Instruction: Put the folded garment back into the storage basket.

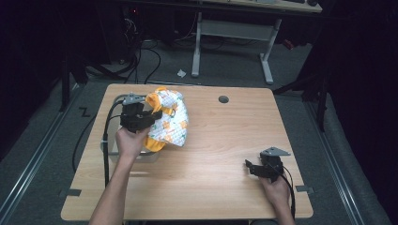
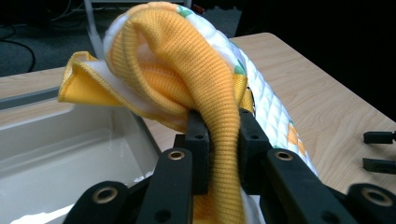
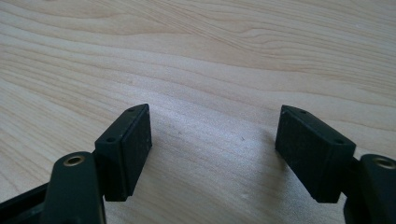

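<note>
A bunched cloth garment (image 1: 170, 123), white quilted with orange and green print and orange ribbed trim, hangs above the table's left side. My left gripper (image 1: 155, 115) is shut on its orange ribbed trim (image 2: 219, 116), and the cloth drapes down to the right of a clear plastic bin (image 1: 109, 150). In the left gripper view the bin (image 2: 60, 149) lies just below and left of the jaws. My right gripper (image 1: 247, 166) rests low at the table's front right, open, with bare wood between its fingers (image 3: 128, 144).
The wooden table (image 1: 220, 140) has a round cable hole (image 1: 223, 99) near its far edge. Cables (image 1: 107, 140) trail from the left gripper off the table's left side. A desk frame (image 1: 232, 42) stands on the floor beyond.
</note>
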The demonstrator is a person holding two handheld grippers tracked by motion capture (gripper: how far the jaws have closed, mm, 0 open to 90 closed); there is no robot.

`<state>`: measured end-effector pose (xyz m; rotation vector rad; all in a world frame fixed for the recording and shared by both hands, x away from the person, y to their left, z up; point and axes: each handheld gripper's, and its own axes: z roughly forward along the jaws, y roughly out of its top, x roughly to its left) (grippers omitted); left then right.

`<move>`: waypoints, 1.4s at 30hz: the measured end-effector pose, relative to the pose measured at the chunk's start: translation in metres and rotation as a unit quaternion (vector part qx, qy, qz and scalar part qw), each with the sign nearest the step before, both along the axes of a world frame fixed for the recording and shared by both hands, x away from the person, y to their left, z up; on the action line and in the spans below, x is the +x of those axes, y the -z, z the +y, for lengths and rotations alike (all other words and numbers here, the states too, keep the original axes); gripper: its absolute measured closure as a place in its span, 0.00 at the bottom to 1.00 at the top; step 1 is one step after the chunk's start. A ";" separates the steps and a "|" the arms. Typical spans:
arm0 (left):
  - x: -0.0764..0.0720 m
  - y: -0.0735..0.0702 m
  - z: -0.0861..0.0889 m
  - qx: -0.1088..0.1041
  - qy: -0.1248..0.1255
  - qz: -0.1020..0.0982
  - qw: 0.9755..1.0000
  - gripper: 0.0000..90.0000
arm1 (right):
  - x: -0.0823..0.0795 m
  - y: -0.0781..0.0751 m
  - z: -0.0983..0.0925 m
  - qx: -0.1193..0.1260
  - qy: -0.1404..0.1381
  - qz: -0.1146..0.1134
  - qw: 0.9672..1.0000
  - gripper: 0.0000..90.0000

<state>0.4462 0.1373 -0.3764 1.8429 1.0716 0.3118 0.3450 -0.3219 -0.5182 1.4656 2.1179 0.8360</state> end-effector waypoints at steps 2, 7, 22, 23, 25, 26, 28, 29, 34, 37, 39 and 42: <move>0.000 -0.001 0.004 -0.002 -0.003 -0.001 1.000 0.87 | 0.000 0.000 0.000 0.000 0.000 0.000 1.000 0.30; 0.000 -0.002 0.016 -0.006 -0.010 -0.001 1.000 0.87 | 0.000 0.000 0.000 0.000 0.001 0.001 1.000 0.30; 0.001 0.001 0.040 0.003 -0.033 0.007 0.999 0.87 | 0.000 0.000 0.000 0.000 0.000 0.001 1.000 0.30; 0.001 0.001 0.042 0.003 -0.034 0.008 0.999 0.87 | 0.000 0.000 0.000 0.000 0.000 0.001 1.000 0.30; 0.002 0.001 0.043 0.004 -0.035 0.008 0.999 0.87 | 0.000 0.000 0.000 0.000 0.000 0.001 1.000 0.30; 0.002 0.001 0.045 0.006 -0.036 0.008 0.999 0.87 | 0.000 0.000 0.000 0.001 0.000 0.001 1.000 0.30; 0.002 0.002 0.047 0.006 -0.039 0.009 0.999 0.87 | 0.000 0.000 0.000 0.000 0.000 0.000 1.000 0.30; 0.002 0.003 0.048 0.007 -0.041 0.010 0.999 0.87 | 0.000 0.000 0.000 0.000 0.001 0.001 1.000 0.30; 0.004 0.005 0.054 0.012 -0.045 0.012 0.999 0.87 | 0.000 0.000 0.000 0.000 0.000 0.000 1.000 0.30; 0.005 0.006 0.059 0.015 -0.049 0.015 0.999 0.87 | 0.000 0.000 0.000 0.000 0.000 0.000 1.000 0.30; 0.006 0.007 0.060 0.016 -0.051 0.016 0.998 0.87 | 0.000 0.000 0.000 0.000 0.000 0.000 1.000 0.30; 0.008 0.009 0.062 0.022 -0.053 0.019 0.998 0.87 | 0.000 0.000 0.000 0.000 0.000 0.000 1.000 0.30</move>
